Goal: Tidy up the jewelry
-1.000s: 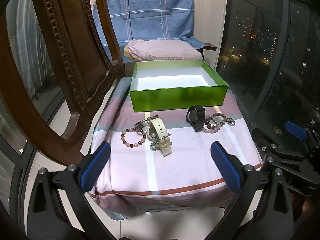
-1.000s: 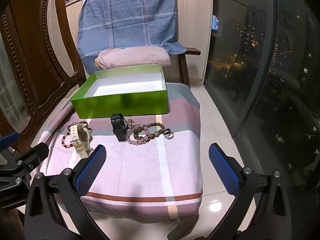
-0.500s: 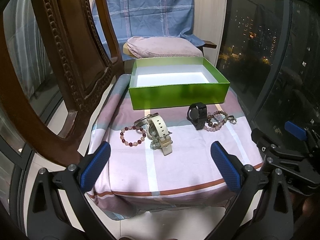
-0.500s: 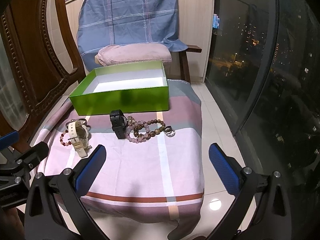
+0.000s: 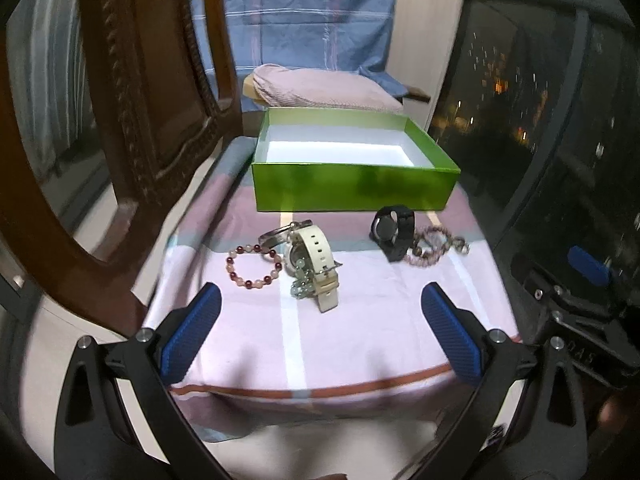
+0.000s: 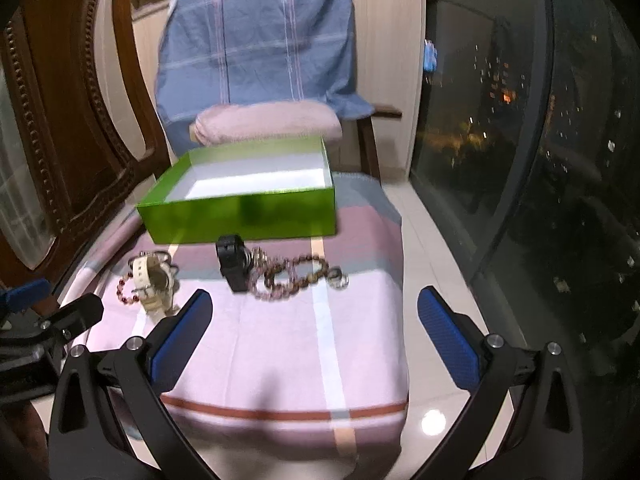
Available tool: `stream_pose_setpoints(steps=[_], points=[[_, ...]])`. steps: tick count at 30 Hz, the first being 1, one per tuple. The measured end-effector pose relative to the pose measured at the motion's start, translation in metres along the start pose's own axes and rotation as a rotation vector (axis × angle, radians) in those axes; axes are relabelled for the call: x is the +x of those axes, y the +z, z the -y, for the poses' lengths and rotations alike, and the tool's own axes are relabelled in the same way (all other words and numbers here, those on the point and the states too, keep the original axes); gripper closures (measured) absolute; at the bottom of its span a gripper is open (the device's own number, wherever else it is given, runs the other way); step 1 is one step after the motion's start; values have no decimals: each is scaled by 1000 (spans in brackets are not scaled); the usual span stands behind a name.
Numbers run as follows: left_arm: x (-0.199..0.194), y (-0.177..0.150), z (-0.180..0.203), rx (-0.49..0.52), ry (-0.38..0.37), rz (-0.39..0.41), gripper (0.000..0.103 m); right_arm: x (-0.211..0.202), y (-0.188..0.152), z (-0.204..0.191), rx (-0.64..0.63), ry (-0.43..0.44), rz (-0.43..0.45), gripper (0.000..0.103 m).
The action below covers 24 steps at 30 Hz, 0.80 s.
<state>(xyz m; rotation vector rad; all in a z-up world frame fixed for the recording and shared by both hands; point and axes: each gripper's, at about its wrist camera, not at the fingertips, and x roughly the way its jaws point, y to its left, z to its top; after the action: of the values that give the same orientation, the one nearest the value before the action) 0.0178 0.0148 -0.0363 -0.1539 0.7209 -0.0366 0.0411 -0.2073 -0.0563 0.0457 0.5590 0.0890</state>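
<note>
An open green box [image 5: 352,188] with a white inside stands at the back of a cloth-covered stool [image 5: 360,328]. In front of it lie a red and pink bead bracelet [image 5: 252,266], a cream watch [image 5: 316,264], a black watch [image 5: 394,230] and brown and pink bead bracelets [image 5: 434,244]. My left gripper [image 5: 320,328] is open and empty, short of the cream watch. My right gripper [image 6: 316,332] is open and empty, short of the black watch [image 6: 234,260] and the bead bracelets [image 6: 294,276]. The box [image 6: 244,208] shows there too.
A carved wooden chair back [image 5: 132,120] stands close on the left. A chair with a blue plaid cloth [image 6: 256,48] and a pink cushion [image 6: 268,122] is behind the box. Dark glass windows [image 6: 520,160] run along the right. The stool's front edge is near both grippers.
Both grippers have moved a little closer to the stool and tilted slightly; the views are motion-blurred. The jewelry and box have not moved. Both grippers stay open.
</note>
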Motion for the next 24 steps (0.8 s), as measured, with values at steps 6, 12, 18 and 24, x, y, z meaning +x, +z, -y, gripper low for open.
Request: stream_pose_setpoints(steps=[6,12,18,24], points=[[34,-10,-20,-77,6,-55,4,15,-4,14,57,60,69,3],[30,-4,-4,77,130,-21,4,36,3,18,22,72,52,3],[38,-3,-2,147,127,-55,4,74,10,18,-38,27,-83,7],[35,2,-11,107,110,-27,4,104,8,22,-39,27,-193,39]])
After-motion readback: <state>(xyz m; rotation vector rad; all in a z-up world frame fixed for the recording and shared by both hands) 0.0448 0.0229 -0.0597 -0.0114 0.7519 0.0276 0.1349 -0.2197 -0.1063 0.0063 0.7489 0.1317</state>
